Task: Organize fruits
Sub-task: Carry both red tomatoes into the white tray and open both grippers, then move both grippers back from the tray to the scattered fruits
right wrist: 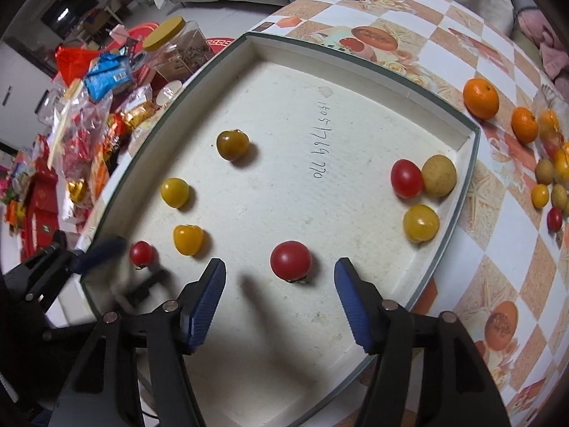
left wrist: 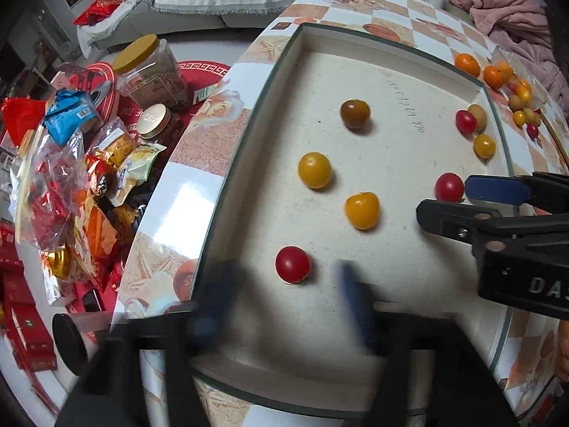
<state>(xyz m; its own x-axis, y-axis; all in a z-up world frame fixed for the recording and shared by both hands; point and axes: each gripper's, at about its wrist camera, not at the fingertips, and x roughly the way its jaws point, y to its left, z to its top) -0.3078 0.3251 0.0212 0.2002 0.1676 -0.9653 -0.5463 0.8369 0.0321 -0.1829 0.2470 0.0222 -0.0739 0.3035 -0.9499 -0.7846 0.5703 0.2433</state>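
Hovering over tray point(right wrist: 466, 163), both apart: right hand-held gripper point(right wrist: 281, 291) w/ red tomato point(right wrist: 291, 260) between tips; left hand-held gripper point(left wrist: 284, 291) blurred, near another red tomato point(left wrist: 293, 264).

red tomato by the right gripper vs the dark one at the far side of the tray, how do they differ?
The red tomato is bright red; the dark tomato is brownish olive. The red one lies just ahead of the open right gripper; the dark one lies farther back, away from both grippers. Both are small, round, and rest loose on the tray floor, touching no other fruit.
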